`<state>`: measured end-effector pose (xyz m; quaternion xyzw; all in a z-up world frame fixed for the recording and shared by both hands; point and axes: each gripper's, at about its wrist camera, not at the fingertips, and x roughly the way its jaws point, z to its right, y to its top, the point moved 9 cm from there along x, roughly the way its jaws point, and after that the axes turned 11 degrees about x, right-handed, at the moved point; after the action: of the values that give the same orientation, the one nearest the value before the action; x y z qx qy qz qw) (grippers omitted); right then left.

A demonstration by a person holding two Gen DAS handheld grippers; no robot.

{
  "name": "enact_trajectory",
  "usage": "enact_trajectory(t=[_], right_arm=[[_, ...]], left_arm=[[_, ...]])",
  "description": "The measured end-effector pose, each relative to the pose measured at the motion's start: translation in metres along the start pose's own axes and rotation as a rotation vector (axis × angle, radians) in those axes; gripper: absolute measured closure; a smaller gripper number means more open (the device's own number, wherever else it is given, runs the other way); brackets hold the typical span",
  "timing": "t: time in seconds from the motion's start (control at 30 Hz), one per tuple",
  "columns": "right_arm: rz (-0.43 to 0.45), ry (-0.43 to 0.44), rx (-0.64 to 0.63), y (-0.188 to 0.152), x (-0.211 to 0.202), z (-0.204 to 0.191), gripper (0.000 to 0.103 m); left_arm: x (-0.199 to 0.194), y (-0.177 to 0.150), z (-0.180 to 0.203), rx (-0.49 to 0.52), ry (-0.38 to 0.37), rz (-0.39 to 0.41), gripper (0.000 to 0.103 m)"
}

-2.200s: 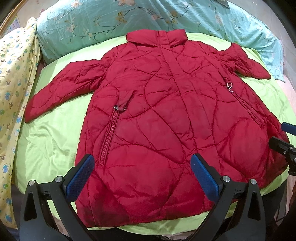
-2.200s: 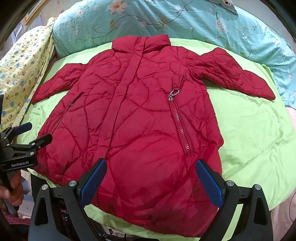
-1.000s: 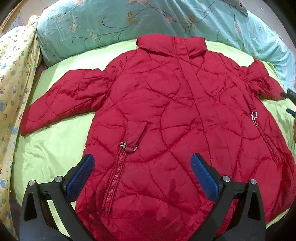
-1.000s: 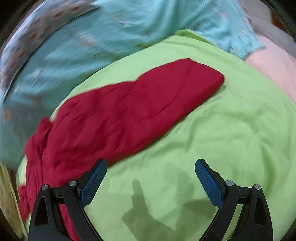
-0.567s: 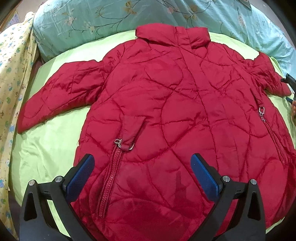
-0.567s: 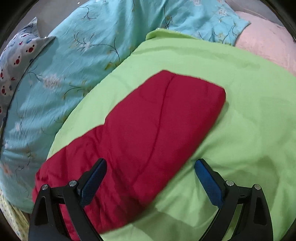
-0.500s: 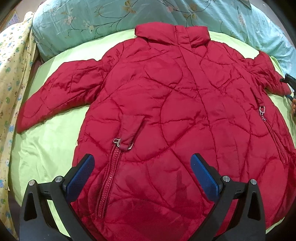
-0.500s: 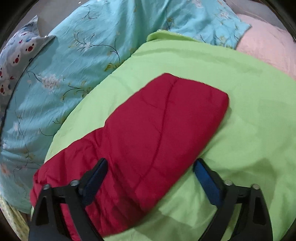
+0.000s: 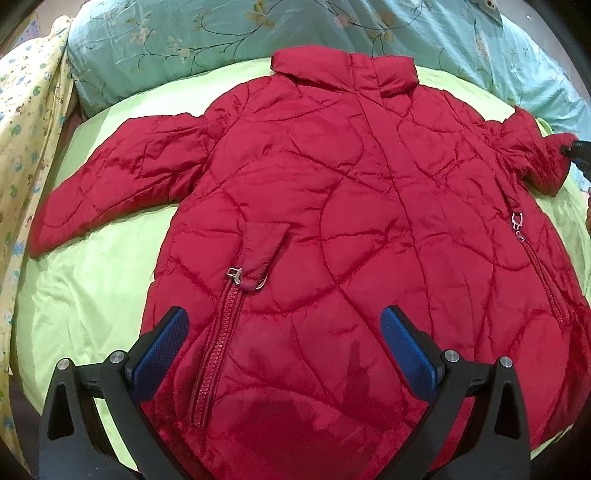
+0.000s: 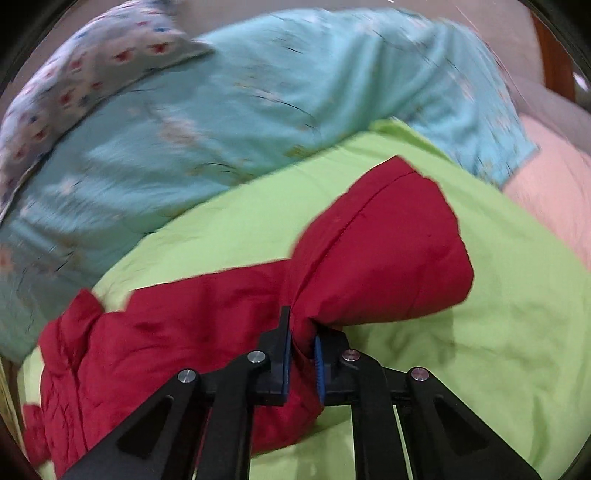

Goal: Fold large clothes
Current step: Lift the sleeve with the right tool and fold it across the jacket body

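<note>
A red quilted jacket lies front up on a green sheet, collar at the far side, left sleeve spread out. My left gripper is open and empty, hovering over the jacket's lower hem. My right gripper is shut on the jacket's right sleeve and bunches it near the cuff. In the left wrist view that sleeve is crumpled at the far right, with the right gripper at its end.
A turquoise floral quilt lies along the far side of the bed. A yellow patterned cloth hangs at the left. A pink cover lies at the right past the green sheet. A pale patterned pillow is at the far left in the right wrist view.
My right gripper has closed on the right sleeve, which is now bunched and lifted. The left gripper has barely moved.
</note>
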<state>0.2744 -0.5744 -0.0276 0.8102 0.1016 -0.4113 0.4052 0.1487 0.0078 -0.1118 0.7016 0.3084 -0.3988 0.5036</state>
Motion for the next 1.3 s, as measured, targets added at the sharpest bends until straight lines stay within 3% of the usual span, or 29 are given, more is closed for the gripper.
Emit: enact_trajectory(t=[0.27, 0.4, 0.57, 0.83, 1.3], right_arm=[[0.050, 0.106, -0.213, -0.018, -0.053, -0.100, 0.094], [0.030, 0.194, -0.287, -0.041, -0.072, -0.149, 0.095], [-0.040, 0.303, -0.336, -0.076, -0.083, -0.202, 0.095], [-0.182, 0.424, -0.425, -0.164, -0.077, -0.278, 0.095], [-0.391, 0.526, -0.533, -0.294, -0.047, -0.346, 0.095]], left_arm=[[-0.008, -0.006, -0.015, -0.035, -0.005, 0.019, 0.000], [-0.010, -0.010, -0.023, -0.062, -0.015, 0.027, 0.000], [-0.010, -0.014, -0.033, -0.093, -0.035, 0.032, 0.000], [-0.007, -0.014, -0.053, -0.153, -0.081, 0.045, 0.000], [0.004, -0.002, -0.077, -0.227, -0.193, 0.069, 0.000]])
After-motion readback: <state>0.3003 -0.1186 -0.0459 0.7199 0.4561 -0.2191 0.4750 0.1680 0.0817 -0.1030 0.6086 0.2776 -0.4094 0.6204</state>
